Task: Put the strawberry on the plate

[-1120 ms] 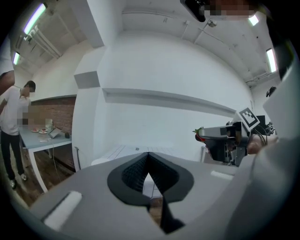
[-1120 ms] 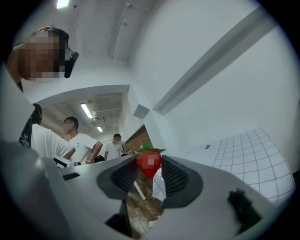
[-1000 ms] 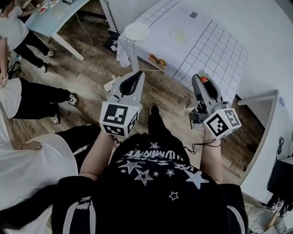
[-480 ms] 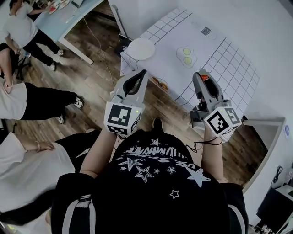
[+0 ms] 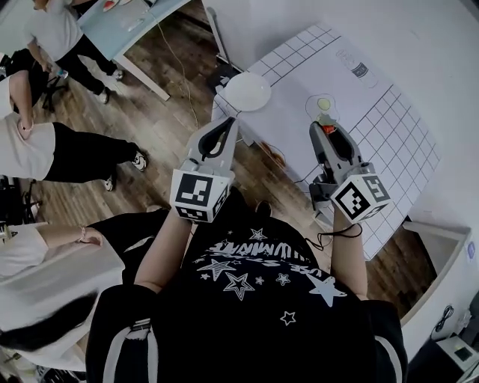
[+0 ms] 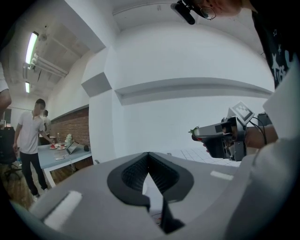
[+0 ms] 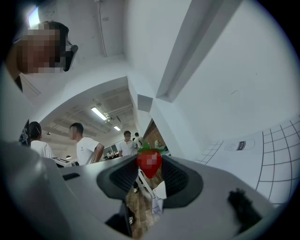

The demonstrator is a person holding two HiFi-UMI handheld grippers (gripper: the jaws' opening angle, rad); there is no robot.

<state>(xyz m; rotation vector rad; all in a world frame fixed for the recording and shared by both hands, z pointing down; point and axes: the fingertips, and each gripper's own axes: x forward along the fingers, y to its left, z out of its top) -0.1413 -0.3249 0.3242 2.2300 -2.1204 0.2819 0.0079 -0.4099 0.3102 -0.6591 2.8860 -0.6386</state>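
A red strawberry [image 5: 327, 129] with a green cap sits pinched at the tip of my right gripper [image 5: 324, 129], held in the air above the near edge of the grid-cloth table [image 5: 389, 127]. The right gripper view shows the strawberry [image 7: 149, 162] between the dark pads of the right gripper [image 7: 149, 165]. An empty white plate [image 5: 247, 91] lies on the table's left corner, ahead of my left gripper [image 5: 227, 122]. The left gripper [image 6: 148, 153] is shut with nothing in it, its tips touching. The left gripper view also shows the right gripper [image 6: 220, 137] with the strawberry [image 6: 194, 131].
A small dish with yellow-green pieces [image 5: 323, 105] lies on the cloth just beyond the strawberry. Orange food [image 5: 275, 155] shows at the table's near edge between the grippers. Several people [image 5: 63, 149] stand at left on the wooden floor [image 5: 161, 112], near a blue table [image 5: 127, 22].
The table and white plate have drawn closer and now lie under the grippers' tips. Both grippers keep the same pose, the right one still holding the strawberry.
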